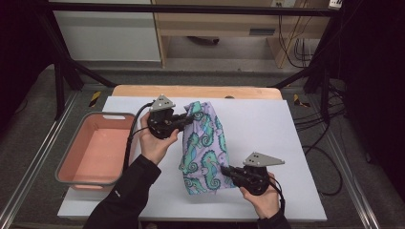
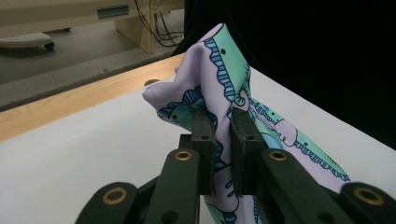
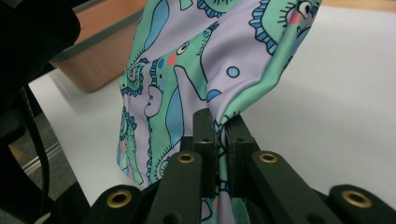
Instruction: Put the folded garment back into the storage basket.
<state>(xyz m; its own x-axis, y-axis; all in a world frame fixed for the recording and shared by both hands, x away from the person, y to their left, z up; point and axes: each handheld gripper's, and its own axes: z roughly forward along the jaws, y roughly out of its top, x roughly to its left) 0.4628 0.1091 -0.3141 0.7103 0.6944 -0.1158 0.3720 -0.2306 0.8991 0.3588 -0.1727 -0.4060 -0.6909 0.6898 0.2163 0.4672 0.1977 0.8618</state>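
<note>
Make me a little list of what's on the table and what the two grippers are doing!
held thing: seahorse cloth, lilac and green, lifted between both grippers
left gripper: shut on the cloth's far end
right gripper: shut on the cloth's near end
bin: pink with grey rim, at the table's left side, nothing seen inside
table cover: white sheet over a wooden top

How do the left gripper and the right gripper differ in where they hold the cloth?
The left gripper grips the seahorse cloth at its far end, near the pink basin; the right gripper grips the near end, away from the basin. Both are shut on the cloth, lifting it off the white board.
</note>
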